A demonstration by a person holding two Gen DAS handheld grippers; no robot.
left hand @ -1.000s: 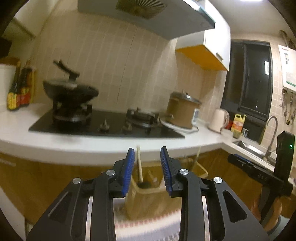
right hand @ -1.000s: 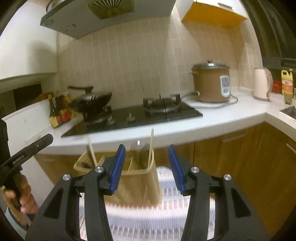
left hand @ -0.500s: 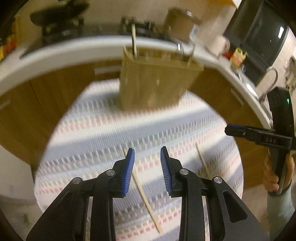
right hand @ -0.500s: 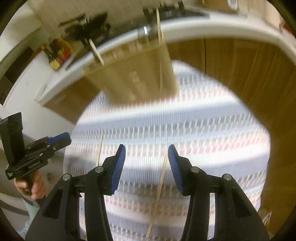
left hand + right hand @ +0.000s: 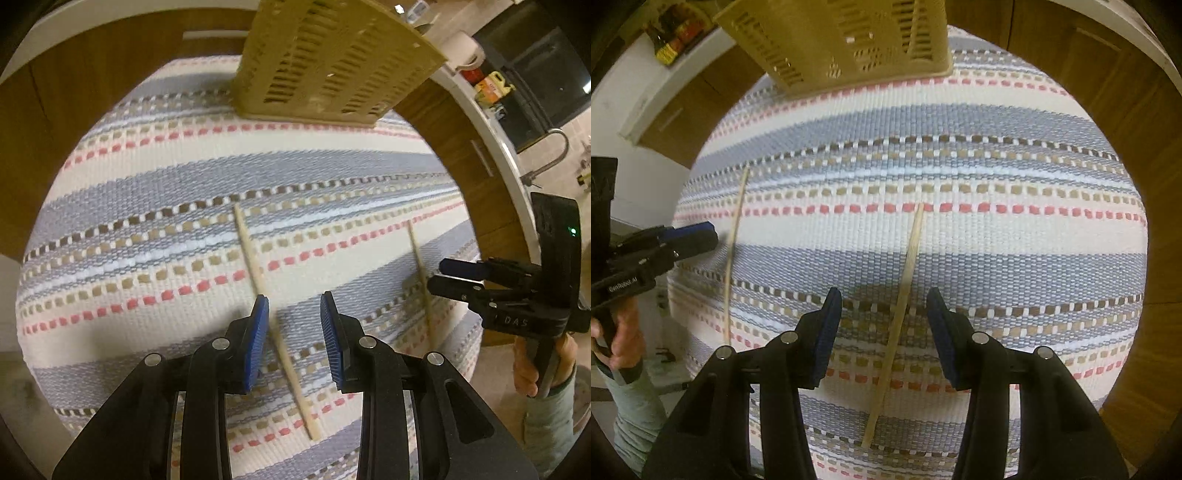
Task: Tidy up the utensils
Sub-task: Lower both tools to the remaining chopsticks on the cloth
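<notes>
Two wooden chopsticks lie apart on a round table with a striped cloth (image 5: 147, 192). My left gripper (image 5: 293, 314) is open just above the left chopstick (image 5: 255, 273), which runs between its pads. My right gripper (image 5: 882, 302) is open above the right chopstick (image 5: 905, 273), which lies between its pads. In the left wrist view the right chopstick (image 5: 419, 266) and the right gripper (image 5: 461, 277) show at the right. In the right wrist view the left chopstick (image 5: 733, 240) and the left gripper (image 5: 698, 236) show at the left. A tan slotted utensil basket (image 5: 332, 62) stands at the table's far edge.
Wooden kitchen cabinets (image 5: 1126, 92) and a white counter (image 5: 491, 140) curve behind the table. A sink tap (image 5: 550, 151) and bottles (image 5: 493, 88) are at the far right. Sauce bottles (image 5: 672, 40) stand on the counter at the left.
Both grippers have tilted down from facing the stove and dropped close to the table. Each now hangs open over a chopstick.
</notes>
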